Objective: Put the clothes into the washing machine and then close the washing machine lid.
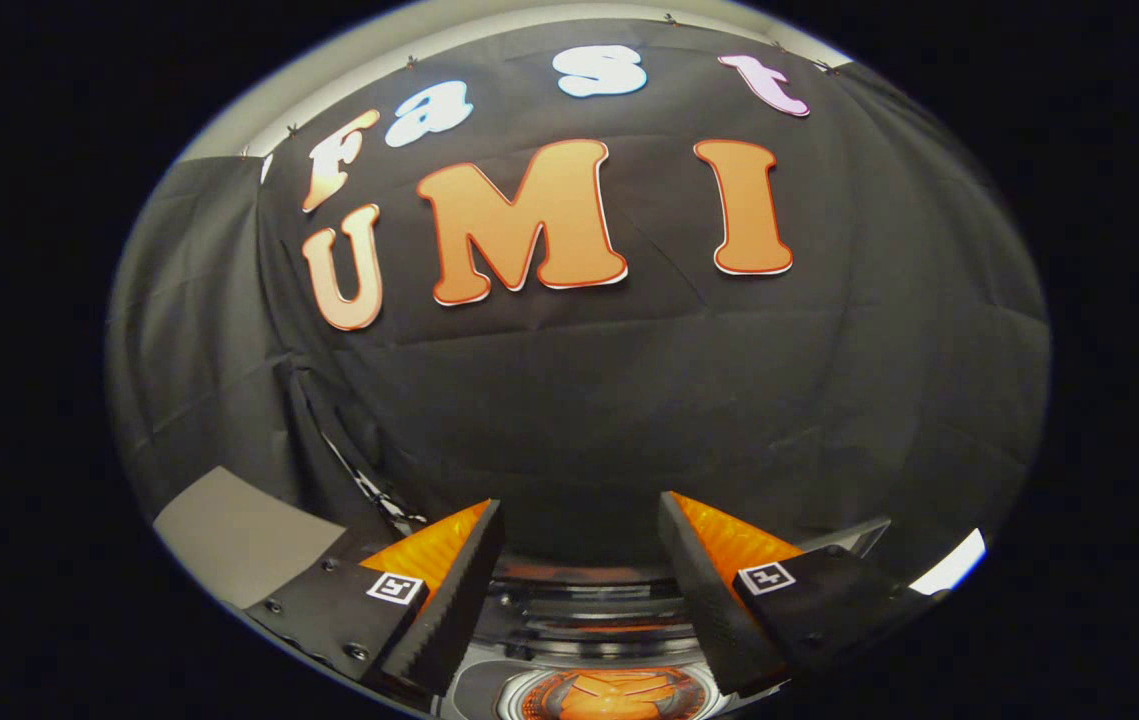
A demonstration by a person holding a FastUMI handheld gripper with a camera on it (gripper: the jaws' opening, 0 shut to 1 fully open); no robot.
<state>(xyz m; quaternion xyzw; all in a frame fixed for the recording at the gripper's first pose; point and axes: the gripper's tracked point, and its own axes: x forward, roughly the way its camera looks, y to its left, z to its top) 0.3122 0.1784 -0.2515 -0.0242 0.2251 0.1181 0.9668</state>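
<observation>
My gripper (579, 502) is open, with nothing between its fingers. Below and between them lies the round, shiny opening of the washing machine (579, 612), seen from above. Deep inside it an orange shape (614, 695) shows; I cannot tell whether it is cloth or part of the drum. The fingers hide the sides of the machine. Beyond the fingertips hangs the black cloth wall (629, 400).
A grey flat surface (229, 535) lies beyond the left finger, by a fold in the cloth wall. Behind the right finger a thin grey edge (854, 530) shows, and past it a bright white patch (949, 565).
</observation>
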